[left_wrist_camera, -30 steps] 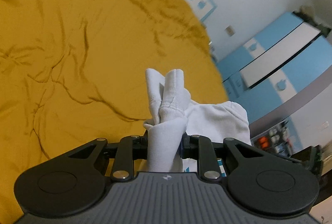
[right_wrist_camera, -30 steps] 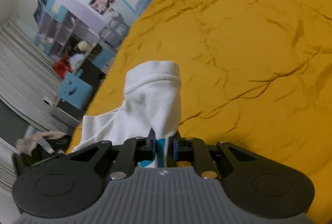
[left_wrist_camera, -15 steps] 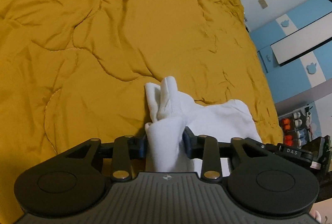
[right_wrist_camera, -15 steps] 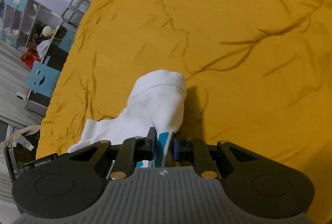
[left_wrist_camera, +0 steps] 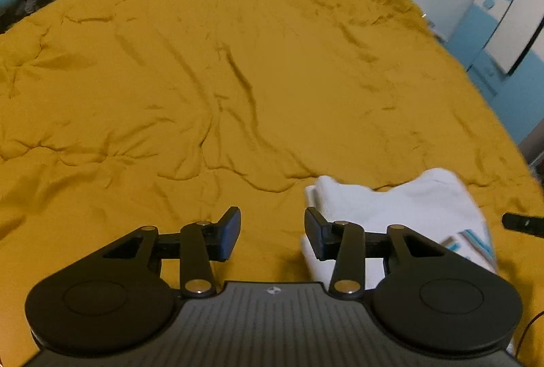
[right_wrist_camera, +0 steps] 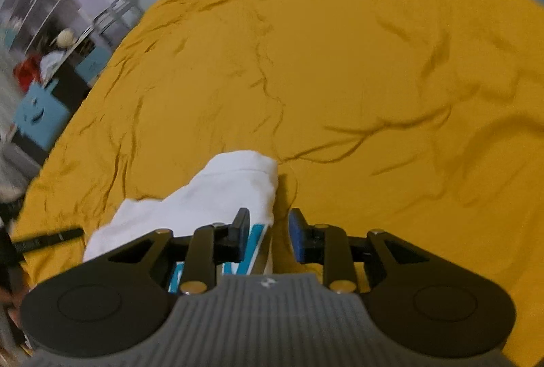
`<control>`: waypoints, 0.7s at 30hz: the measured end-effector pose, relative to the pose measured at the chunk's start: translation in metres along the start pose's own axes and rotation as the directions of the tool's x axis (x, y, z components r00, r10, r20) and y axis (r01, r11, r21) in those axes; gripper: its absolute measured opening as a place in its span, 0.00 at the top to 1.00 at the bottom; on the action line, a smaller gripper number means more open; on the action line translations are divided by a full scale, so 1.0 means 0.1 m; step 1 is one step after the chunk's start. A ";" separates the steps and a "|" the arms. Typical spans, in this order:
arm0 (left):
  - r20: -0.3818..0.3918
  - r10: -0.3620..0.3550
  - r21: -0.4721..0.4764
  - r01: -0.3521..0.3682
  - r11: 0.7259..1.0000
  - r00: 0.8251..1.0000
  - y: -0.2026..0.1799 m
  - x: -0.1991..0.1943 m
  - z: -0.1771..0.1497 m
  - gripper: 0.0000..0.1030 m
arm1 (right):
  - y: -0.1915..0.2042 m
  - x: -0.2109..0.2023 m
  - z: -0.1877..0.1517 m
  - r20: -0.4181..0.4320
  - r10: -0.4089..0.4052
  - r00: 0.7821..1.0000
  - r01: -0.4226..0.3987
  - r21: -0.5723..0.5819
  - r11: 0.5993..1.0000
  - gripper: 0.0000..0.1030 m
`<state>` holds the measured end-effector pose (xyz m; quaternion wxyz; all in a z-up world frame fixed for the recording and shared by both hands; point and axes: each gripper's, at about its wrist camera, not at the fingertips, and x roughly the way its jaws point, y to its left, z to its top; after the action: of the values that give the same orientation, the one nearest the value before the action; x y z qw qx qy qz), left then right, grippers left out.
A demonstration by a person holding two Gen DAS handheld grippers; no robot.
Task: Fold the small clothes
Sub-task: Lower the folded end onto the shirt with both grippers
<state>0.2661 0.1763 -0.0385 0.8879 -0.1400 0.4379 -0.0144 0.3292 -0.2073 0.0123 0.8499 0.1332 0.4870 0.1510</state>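
Mustard-yellow bedspread [left_wrist_camera: 238, 78] fills both views, rumpled, with blue-and-white cupboards [left_wrist_camera: 503, 27] behind on one side and a cluttered shelf unit [right_wrist_camera: 44, 27] on the other.

Left gripper [left_wrist_camera: 272, 234]: jaws spread and opening, nothing between the pads, only bare yellow cloth below the gap. White garment [left_wrist_camera: 401, 207] lies just beside its right finger, partly hidden under that finger's linkage; touching or not, cannot tell.

Right gripper [right_wrist_camera: 268, 238]: jaws parted and opening. The garment's edge, with its blue-and-teal print [right_wrist_camera: 251, 244], sits in the gap near the left pad; the pads do not appear to press it. Cloth bunches forward from there to a rounded hem, resting on the bedspread.

Garment position: near edge of the bed, between the two grippers, loosely heaped, not flat. A dark strap-like object [right_wrist_camera: 47, 239] lies just beside it.

Risks, as judged:
- Fold springs back once both grips are gone, since the cloth is humped rather than pressed flat.
- Right gripper's left finger may snag the hem on withdrawal and drag the pile askew.
- Garment sits close to the bed's edge; a nudge could slide it off.
- Frames are blurred, so layer alignment is unverified.
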 end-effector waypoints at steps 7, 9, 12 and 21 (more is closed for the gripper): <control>0.009 -0.121 0.101 0.119 0.988 0.993 -0.36 -0.50 -0.26 0.52 | 0.40 -0.53 -0.40 0.014 0.008 1.000 -0.005 -0.229 0.973 0.78; 0.002 -0.151 0.132 0.150 0.980 0.988 -0.49 -0.56 -0.30 0.53 | 0.47 -0.64 -0.54 0.006 0.015 1.000 -0.013 -0.269 0.963 0.79; -0.006 -0.187 0.190 0.185 0.964 0.982 -0.67 -0.69 -0.48 0.56 | 0.56 -0.76 -0.78 0.004 0.009 1.000 -0.008 -0.324 0.946 0.78; -0.071 -0.142 0.286 0.157 0.945 0.987 -0.93 -0.63 -1.15 0.74 | 0.60 -0.81 -1.42 -0.038 -0.021 0.999 0.004 -0.397 0.918 0.79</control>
<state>0.1470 0.0690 -0.0318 0.8842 -0.0405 0.4408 -0.1491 0.1597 -0.1727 0.0294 0.8500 -0.0480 0.4644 0.2440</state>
